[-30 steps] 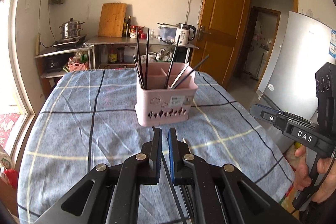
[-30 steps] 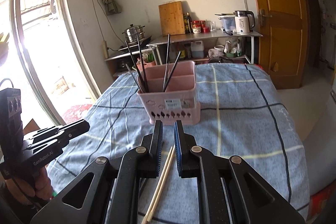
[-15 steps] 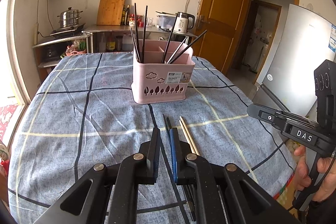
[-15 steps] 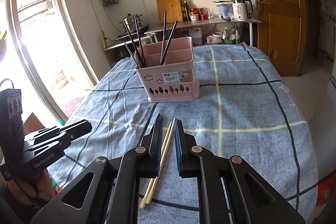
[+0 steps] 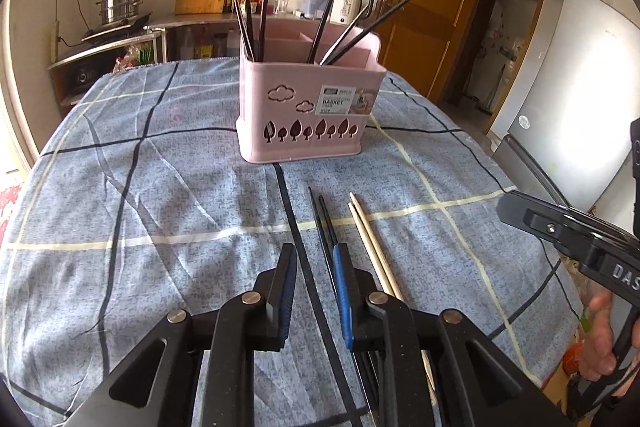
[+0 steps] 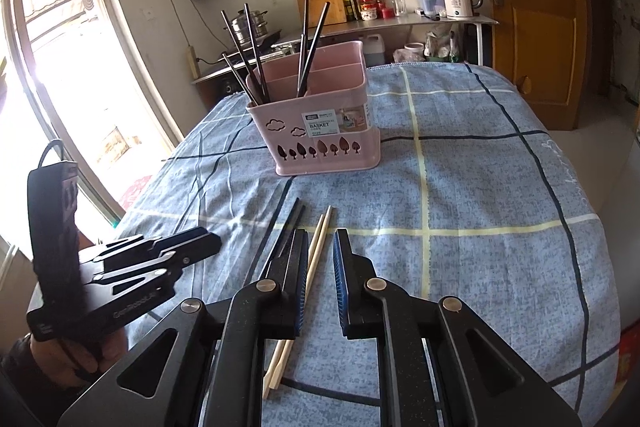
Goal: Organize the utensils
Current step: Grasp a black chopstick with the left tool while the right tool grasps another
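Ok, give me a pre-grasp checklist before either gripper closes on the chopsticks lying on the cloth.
1. Left gripper jaws parted, having just been opening: ok.
2. Black chopsticks between the left jaws: not ok, they run along the right jaw's edge.
3. Right gripper jaws parted: ok.
4. Wooden chopsticks between the right jaws: ok.
5. Pads touching either pair: cannot tell.
6. Pink basket upright with room in its compartments: ok.
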Motion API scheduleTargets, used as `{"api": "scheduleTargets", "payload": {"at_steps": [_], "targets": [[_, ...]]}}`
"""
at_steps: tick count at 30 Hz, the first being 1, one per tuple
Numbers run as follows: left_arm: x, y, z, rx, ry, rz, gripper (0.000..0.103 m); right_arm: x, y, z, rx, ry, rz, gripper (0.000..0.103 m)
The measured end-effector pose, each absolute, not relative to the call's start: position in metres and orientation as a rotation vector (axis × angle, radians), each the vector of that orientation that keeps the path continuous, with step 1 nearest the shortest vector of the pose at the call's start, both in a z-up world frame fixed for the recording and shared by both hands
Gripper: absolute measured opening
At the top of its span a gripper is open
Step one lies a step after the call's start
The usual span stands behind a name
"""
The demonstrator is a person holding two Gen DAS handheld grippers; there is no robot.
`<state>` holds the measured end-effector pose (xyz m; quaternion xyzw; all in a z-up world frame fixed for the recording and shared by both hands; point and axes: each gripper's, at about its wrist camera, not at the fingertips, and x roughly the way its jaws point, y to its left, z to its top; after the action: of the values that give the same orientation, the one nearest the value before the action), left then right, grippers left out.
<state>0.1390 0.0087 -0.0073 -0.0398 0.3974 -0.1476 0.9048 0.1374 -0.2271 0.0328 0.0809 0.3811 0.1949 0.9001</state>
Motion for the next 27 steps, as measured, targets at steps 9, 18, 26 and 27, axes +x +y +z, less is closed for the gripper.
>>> {"api": "scheduleTargets", "payload": {"at_steps": [9,18,26,27], "targets": [[0.173,-0.008,-0.036,-0.061,0.897,-0.308,0.018,0.147,-0.225,0.021,0.17,0.821,0.407,0.014],[0.186,-0.017,-0.051,-0.046,0.929,-0.298,0.018,0.156,-0.225,0.013,0.177,0.84,0.404,0.014],[0.187,-0.017,-0.055,0.006,0.935,-0.255,0.008,0.157,-0.222,0.009,0.183,0.855,0.412,0.014],[0.186,-0.015,-0.054,0.001,0.937,-0.252,0.008,0.157,-0.221,0.009,0.183,0.856,0.414,0.014]]}}
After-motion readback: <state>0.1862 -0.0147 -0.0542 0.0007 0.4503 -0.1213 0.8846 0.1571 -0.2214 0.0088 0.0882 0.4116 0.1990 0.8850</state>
